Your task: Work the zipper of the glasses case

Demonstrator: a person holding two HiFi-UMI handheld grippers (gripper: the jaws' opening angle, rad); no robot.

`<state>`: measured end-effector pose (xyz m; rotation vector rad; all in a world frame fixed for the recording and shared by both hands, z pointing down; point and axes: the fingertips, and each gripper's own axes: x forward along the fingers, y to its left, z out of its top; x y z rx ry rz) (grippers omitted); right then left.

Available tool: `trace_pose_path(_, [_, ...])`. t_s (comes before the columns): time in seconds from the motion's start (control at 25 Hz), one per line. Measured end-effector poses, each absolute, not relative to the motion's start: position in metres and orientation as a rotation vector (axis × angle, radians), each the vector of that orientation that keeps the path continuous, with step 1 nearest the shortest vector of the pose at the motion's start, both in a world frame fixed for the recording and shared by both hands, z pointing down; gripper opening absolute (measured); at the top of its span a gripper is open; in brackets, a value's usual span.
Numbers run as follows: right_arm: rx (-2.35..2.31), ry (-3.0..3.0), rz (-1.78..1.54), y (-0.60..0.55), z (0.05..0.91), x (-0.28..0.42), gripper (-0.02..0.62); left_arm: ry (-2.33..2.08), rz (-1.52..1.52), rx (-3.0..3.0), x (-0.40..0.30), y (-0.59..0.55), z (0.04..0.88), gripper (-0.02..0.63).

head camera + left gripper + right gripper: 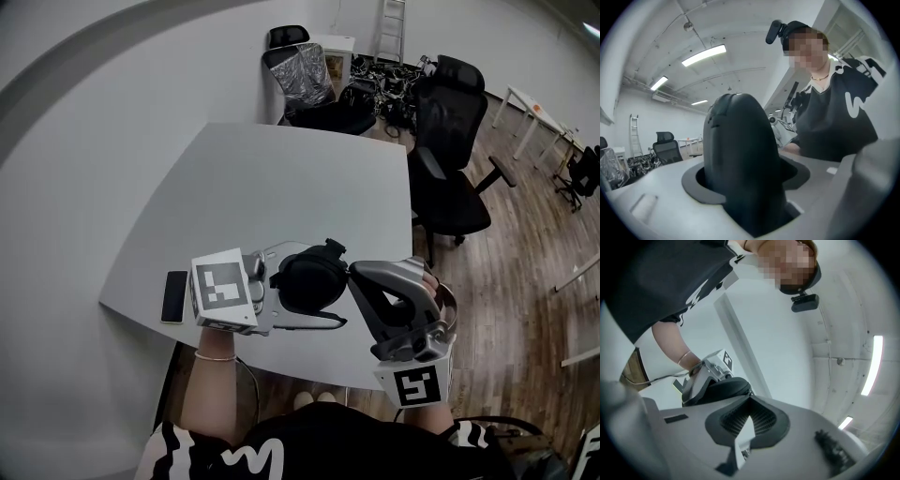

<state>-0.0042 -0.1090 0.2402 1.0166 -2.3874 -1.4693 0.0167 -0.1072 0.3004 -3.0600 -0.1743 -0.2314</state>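
Observation:
A black oval glasses case hangs over the front edge of the white table. My left gripper is shut on it, one jaw above and one below. In the left gripper view the case fills the gap between the jaws of my left gripper, standing up out of them. My right gripper meets the case's right end. In the right gripper view my right gripper has its ribbed pads almost together, tips against the case. I cannot see anything pinched between them.
A dark phone lies at the table's front left corner. A black office chair stands at the table's right side, another chair behind its far edge. The person stands close behind both grippers.

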Motion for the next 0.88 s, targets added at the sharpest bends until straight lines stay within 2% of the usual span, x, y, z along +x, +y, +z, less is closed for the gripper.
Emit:
trace_pose_path(0.2, [1.095,-2.357,-1.435,-0.121,0.251,0.001,0.004,-0.072,-0.288,-3.107,0.017,-0.120,0.310,0.302])
trace_pose_path(0.48, [1.077,-2.407,-1.379,-0.114,0.267,0.005,0.003,-0.003,-0.204,-3.138,0.016,-0.123,0.296,0.302])
trace_pose_path(0.88, [1.100,-2.553,-1.134,-0.135,0.305,-0.006,0.003,0.209,0.120,-3.154,0.009,-0.157,0.265,0.307])
